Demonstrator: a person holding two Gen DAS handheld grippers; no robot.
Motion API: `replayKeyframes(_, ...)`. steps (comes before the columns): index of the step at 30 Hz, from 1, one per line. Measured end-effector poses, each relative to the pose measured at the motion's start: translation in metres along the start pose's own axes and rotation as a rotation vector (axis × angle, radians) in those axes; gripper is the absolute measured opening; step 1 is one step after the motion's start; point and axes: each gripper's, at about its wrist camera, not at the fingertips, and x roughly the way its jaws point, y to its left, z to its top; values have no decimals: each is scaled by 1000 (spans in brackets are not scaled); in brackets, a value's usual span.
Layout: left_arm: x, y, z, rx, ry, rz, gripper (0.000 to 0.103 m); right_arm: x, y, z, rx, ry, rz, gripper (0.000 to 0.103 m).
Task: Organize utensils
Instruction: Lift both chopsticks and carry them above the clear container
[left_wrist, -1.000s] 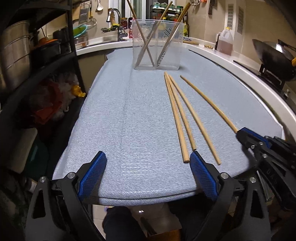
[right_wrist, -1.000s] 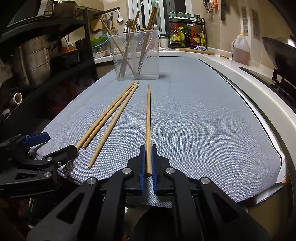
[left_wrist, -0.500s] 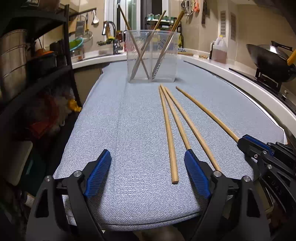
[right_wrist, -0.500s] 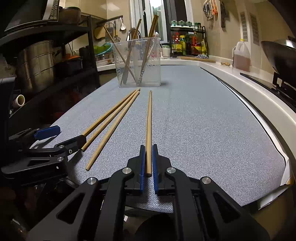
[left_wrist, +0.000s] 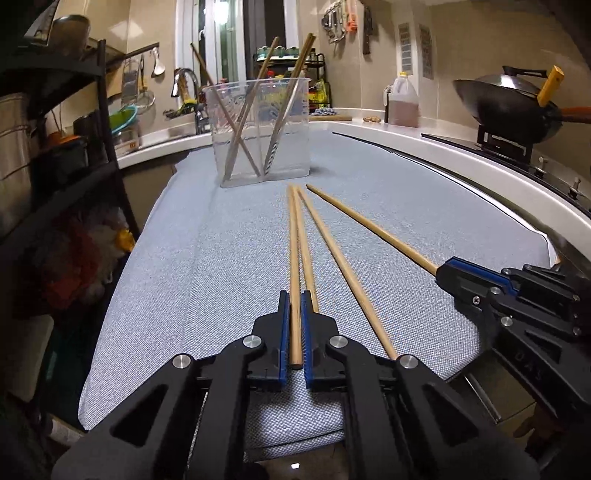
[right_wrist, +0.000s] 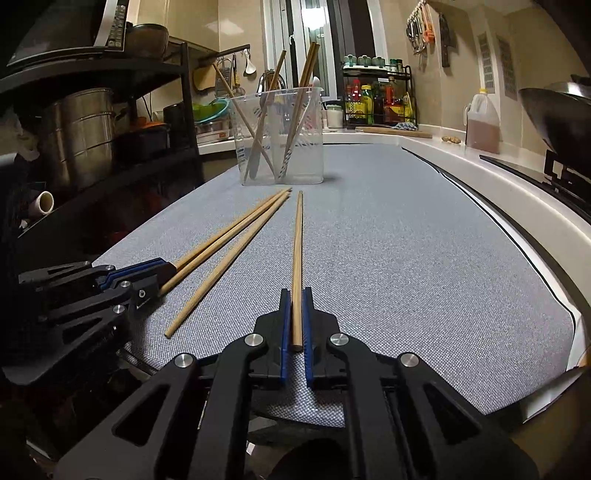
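Both views lit by warm indoor light, moderate brightness. Grey table cover (left_wrist: 229, 258) evenly lit, weave sharp in the centre. Clear container (right_wrist: 280, 140) casts a short soft shadow to its right. Left-side shelving (left_wrist: 74, 155) dim, detail lost in shadow. Glare on wall tiles near the window (right_wrist: 218, 26) and on the wok (left_wrist: 506, 99). Strong fisheye bending at edges, corners vignetted black. No motion blur
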Motion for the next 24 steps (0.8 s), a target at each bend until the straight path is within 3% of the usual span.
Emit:
replayKeyframes(8,-28,7,17,1,-63,0,6,-8,1,9,0,26,-13,6)
replayKeyframes(24,-77,11,61,37,-196,-18,6,-50,8,64,-22,-97,-17,6)
